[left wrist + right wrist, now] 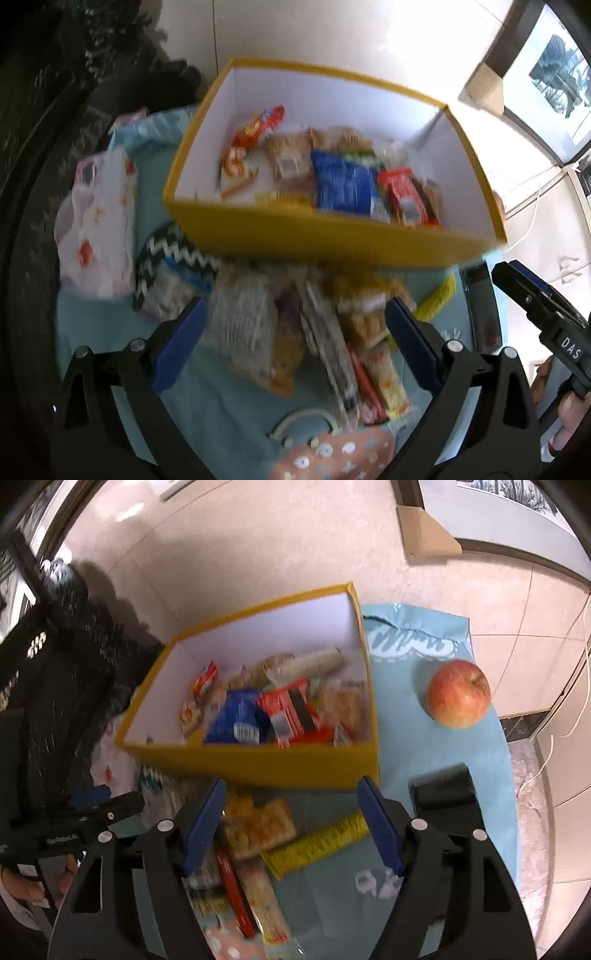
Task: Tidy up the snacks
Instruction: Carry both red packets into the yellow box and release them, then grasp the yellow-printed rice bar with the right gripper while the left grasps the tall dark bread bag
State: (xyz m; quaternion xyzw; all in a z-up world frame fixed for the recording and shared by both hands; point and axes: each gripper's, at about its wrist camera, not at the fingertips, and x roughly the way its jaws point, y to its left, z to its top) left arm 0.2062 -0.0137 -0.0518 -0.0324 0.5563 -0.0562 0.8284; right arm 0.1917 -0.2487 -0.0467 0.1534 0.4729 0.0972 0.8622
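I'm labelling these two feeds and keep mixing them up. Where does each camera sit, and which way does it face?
Left wrist: on the left gripper, facing steeply down at loose snacks; the right gripper and a hand show at its right edge.
Right wrist: on the right gripper, facing down at a yellow packet and an apple; the left gripper shows at its left.
Both share the yellow box and the blue cloth.

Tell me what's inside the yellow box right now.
The yellow box holds a blue packet, a red packet, a small orange-red wrapper and some pale snacks. Whatever lies underneath them is covered.
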